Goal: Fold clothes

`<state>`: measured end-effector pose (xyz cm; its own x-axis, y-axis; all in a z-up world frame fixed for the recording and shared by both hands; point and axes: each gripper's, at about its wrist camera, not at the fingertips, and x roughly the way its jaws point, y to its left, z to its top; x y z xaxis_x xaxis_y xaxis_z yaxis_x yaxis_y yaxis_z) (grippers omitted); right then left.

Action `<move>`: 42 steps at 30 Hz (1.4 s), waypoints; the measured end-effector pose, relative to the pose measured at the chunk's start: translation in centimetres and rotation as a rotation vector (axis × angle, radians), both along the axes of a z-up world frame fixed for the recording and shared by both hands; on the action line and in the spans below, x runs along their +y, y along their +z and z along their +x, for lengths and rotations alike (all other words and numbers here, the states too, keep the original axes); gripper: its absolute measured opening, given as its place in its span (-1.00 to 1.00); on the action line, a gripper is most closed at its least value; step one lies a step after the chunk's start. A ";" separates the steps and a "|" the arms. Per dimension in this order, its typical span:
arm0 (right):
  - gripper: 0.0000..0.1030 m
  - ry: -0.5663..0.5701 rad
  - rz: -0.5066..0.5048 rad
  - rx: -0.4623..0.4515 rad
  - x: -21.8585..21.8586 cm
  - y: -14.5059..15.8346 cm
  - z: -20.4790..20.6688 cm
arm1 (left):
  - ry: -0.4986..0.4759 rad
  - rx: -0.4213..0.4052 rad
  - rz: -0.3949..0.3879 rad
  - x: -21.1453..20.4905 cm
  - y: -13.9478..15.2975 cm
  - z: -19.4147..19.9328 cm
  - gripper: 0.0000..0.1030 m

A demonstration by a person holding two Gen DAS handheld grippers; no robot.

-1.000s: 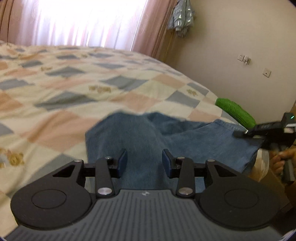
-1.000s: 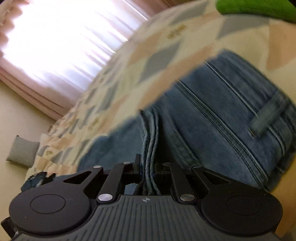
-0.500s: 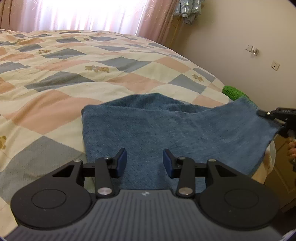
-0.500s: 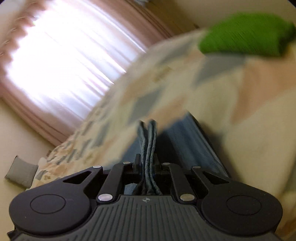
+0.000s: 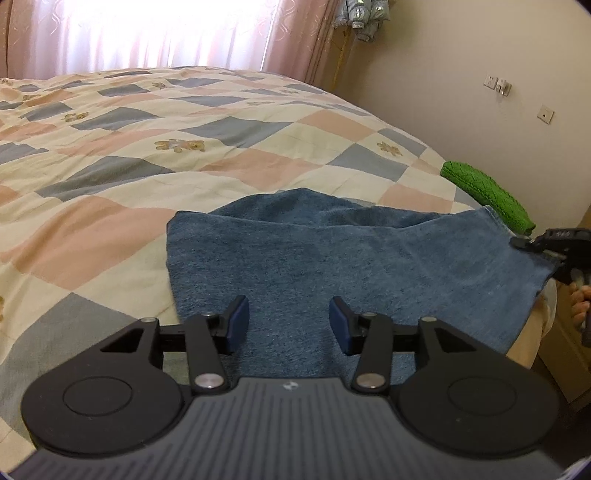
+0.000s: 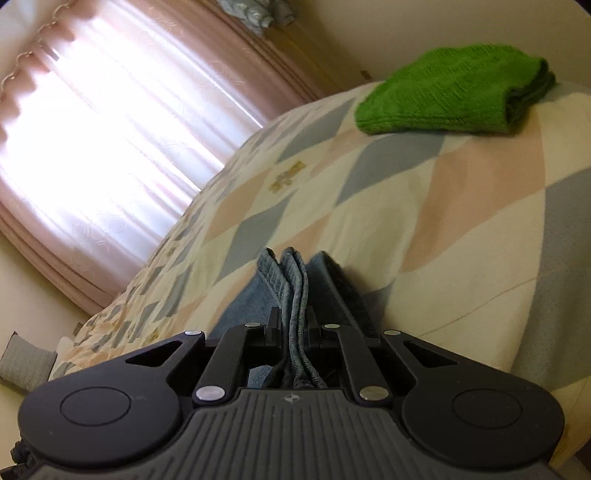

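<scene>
A pair of blue jeans (image 5: pixel 332 258) lies folded over on the patchwork quilt (image 5: pixel 147 155) near the bed's near right corner. My left gripper (image 5: pixel 288 325) hovers just above the jeans' near part, its jaws opening, with nothing pinched between the blue pads (image 5: pixel 236 325). My right gripper (image 6: pixel 291 332) is shut on several stacked layers of denim (image 6: pixel 291 288) at the jeans' right end. In the left wrist view that right gripper (image 5: pixel 532 245) shows at the far right, holding the cloth's corner off the bed edge.
A folded green knit garment (image 6: pixel 454 92) lies at the bed's corner, also visible as a green knit (image 5: pixel 487 195) beyond the jeans. Pink curtains (image 5: pixel 147 33) cover a bright window behind the bed. A cream wall (image 5: pixel 480 55) with sockets stands to the right.
The jeans were spread flat and pulled taut toward the right by the right gripper. The left gripper's jaws widened and dropped closer to the denim. The right wrist view swung toward the green garment.
</scene>
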<state>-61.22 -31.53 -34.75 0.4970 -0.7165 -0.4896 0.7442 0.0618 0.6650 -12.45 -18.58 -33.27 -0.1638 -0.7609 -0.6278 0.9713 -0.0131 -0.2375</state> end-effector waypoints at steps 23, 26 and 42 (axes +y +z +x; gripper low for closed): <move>-0.67 0.162 -0.137 0.450 -4.5 -0.9 8.8 | -0.075 -0.064 0.059 -9.0 -1.5 4.6 -0.70; -0.73 0.053 -0.134 0.406 -3.4 0.5 7.1 | -0.029 -0.024 0.024 -6.3 0.1 4.9 -0.56; -0.75 -0.093 -0.188 0.506 8.8 0.8 5.4 | -0.046 -0.036 0.060 5.2 0.2 0.2 -0.20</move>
